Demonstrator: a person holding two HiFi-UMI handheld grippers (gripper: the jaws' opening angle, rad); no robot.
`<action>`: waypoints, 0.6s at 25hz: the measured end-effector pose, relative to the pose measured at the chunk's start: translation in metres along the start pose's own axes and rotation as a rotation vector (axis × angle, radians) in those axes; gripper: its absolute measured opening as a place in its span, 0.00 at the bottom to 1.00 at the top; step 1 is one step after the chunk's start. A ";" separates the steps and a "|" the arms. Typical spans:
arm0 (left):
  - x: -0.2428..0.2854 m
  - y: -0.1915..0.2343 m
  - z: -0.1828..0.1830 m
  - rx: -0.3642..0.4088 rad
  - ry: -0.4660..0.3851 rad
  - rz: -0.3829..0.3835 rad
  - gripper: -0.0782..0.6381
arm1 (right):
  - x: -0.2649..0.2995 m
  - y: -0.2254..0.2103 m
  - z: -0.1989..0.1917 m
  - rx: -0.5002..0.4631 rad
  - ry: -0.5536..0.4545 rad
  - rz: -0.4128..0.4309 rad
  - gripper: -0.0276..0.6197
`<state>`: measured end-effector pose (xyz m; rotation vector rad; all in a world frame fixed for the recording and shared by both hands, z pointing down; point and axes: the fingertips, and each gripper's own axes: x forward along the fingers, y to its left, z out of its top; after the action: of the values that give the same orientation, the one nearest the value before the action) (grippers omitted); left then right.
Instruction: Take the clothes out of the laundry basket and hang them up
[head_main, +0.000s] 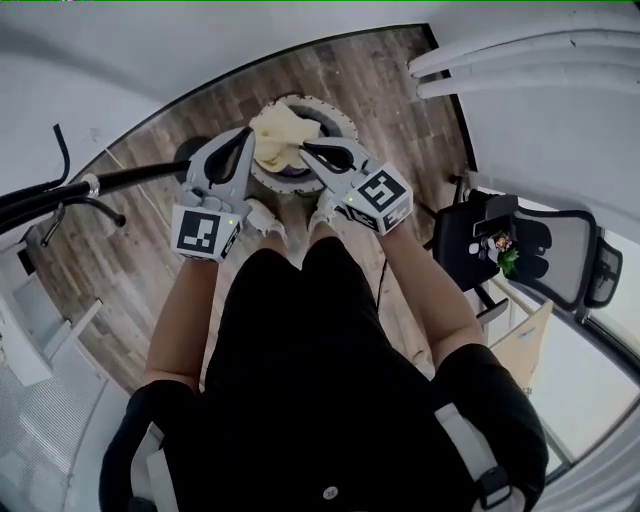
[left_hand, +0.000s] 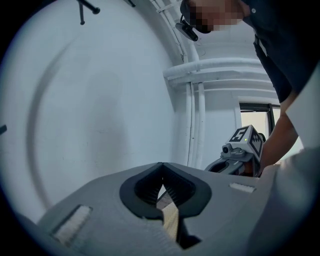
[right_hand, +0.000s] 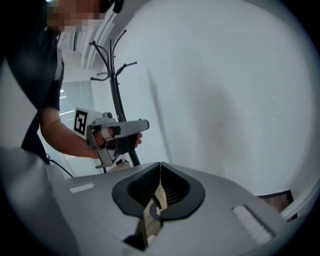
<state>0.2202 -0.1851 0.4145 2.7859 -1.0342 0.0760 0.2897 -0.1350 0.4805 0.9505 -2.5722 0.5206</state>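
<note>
While both pairs of jaws are pressed together on the pale yellow garment (head_main: 282, 132), the left gripper (head_main: 247, 135) and right gripper (head_main: 308, 150) each pinching 1 edge, I judge the lift-out step in hand, directly over the laundry basket (head_main: 338, 115). Next, I need a carry to the coat rack (right_hand: 116, 85). Wood floor (head_main: 375, 80), white walls (left_hand: 100, 100).

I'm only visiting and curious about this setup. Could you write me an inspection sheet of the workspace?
Surface: brown wood-plank floor.
Job's things: round white laundry basket; pale yellow cloth reaching from it to both grippers.
Clutter: black mesh office chair.
Grippers: left gripper and right gripper, each shut on the cloth.
Cables: thin dark line on the floor, possibly a cable.
Surroundings: black coat stand, white walls, white pipes.
</note>
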 end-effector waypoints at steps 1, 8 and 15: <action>-0.006 -0.003 0.010 0.002 -0.003 -0.005 0.11 | -0.007 0.006 0.014 0.008 -0.035 -0.003 0.06; -0.049 -0.035 0.067 0.012 -0.031 -0.013 0.11 | -0.056 0.045 0.098 -0.032 -0.229 -0.001 0.06; -0.110 -0.066 0.102 0.029 -0.063 0.094 0.11 | -0.097 0.096 0.155 -0.118 -0.353 0.099 0.06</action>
<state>0.1786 -0.0834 0.2937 2.7816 -1.1883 0.0147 0.2643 -0.0844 0.2817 0.9497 -2.9371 0.2380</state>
